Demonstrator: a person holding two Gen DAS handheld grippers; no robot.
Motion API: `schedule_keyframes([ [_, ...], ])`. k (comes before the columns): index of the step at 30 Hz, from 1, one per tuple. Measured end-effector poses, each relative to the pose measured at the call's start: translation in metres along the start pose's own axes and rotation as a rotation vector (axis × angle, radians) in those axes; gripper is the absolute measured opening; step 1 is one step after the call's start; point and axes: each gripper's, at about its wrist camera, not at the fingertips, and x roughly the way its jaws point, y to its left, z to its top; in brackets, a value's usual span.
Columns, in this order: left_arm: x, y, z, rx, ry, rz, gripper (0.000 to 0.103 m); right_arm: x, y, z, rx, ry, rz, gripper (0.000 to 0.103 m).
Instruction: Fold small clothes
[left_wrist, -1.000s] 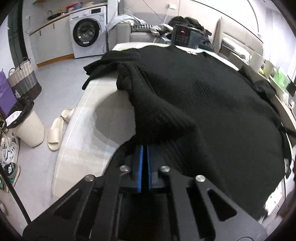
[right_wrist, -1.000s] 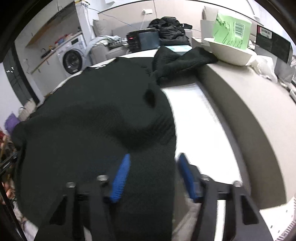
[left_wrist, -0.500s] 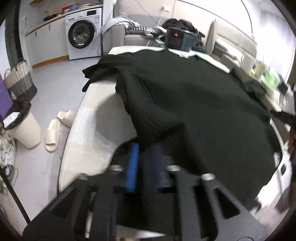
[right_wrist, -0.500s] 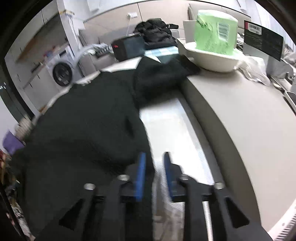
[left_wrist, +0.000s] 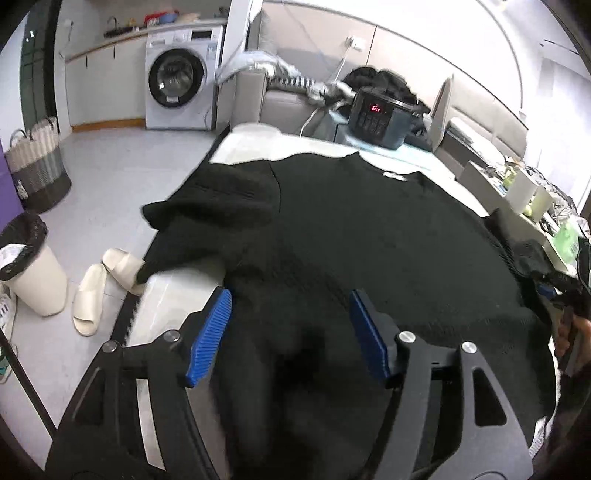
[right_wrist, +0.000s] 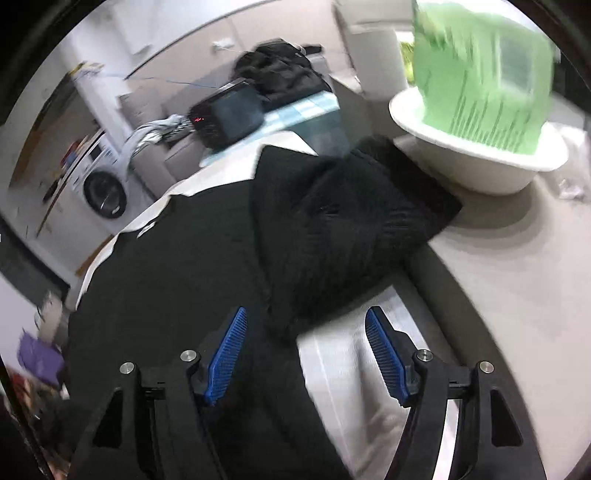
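Observation:
A black knit sweater (left_wrist: 369, 236) lies spread over the light table (left_wrist: 173, 291). Its left sleeve (left_wrist: 214, 206) is bunched near the table's left edge, with the cuff hanging over. In the right wrist view the other sleeve (right_wrist: 343, 229) lies crumpled toward a white bowl. My left gripper (left_wrist: 290, 332) hovers above the sweater's near hem, jaws opening, blue pads apart and off the cloth. My right gripper (right_wrist: 306, 354) is over the sweater's right edge, jaws opening too, with nothing pressed between the pads.
A white bowl (right_wrist: 480, 162) holding a green packet (right_wrist: 480, 74) stands at the table's right. A black cooker (left_wrist: 380, 118) sits at the far end. On the floor left are slippers (left_wrist: 99, 288), a bin (left_wrist: 29, 269), a basket (left_wrist: 37, 166) and a washing machine (left_wrist: 181, 81).
Both grippers let go of the sweater and their jaws spread apart. Both pulled back along the table, so the near hem now lies flat under them.

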Motion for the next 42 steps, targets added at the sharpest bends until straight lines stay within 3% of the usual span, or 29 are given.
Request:
schedule_keyframes([
  [3, 0.038, 0.005, 0.018, -0.029, 0.093, 0.048, 0.063, 0.018, 0.011, 0.005, -0.065, 0.017, -0.021, 0.061],
  [5, 0.056, 0.008, 0.027, -0.036, 0.140, 0.051, 0.063, 0.032, 0.023, 0.011, -0.132, 0.034, -0.039, 0.032],
  [7, 0.069, 0.012, 0.034, -0.050, 0.159, 0.071, 0.060, 0.041, 0.031, 0.015, -0.176, 0.050, -0.035, 0.016],
  [10, 0.089, 0.016, 0.041, -0.071, 0.199, 0.077, 0.053, 0.054, 0.045, 0.027, -0.229, 0.054, -0.054, 0.013],
  [14, 0.109, 0.009, 0.054, -0.041, 0.189, 0.106, 0.041, 0.073, 0.054, 0.045, -0.244, 0.056, -0.057, 0.011],
  [19, 0.137, 0.008, 0.079, -0.054, 0.200, 0.109, 0.038, 0.087, 0.063, 0.065, -0.269, 0.053, -0.066, 0.011],
  [24, 0.136, -0.003, 0.078, -0.015, 0.223, 0.119, 0.041, 0.085, 0.056, 0.074, -0.218, 0.110, -0.028, 0.018],
  [26, 0.123, -0.001, 0.065, -0.002, 0.212, 0.104, 0.050, 0.072, 0.053, 0.066, -0.230, 0.114, -0.011, 0.029],
  [29, 0.101, 0.003, 0.037, 0.003, 0.221, 0.092, 0.054, 0.052, 0.052, 0.048, -0.265, 0.115, 0.006, 0.047],
  [33, 0.073, 0.007, 0.002, 0.023, 0.219, 0.099, 0.066, 0.020, 0.050, 0.014, -0.306, 0.121, 0.026, 0.059],
  [37, 0.037, 0.021, -0.026, -0.031, 0.202, 0.066, 0.068, -0.018, 0.047, -0.023, -0.310, 0.099, 0.050, 0.062],
  [42, -0.022, 0.036, -0.051, -0.022, 0.144, 0.087, 0.068, -0.063, 0.043, -0.068, -0.305, 0.054, 0.060, 0.068],
])
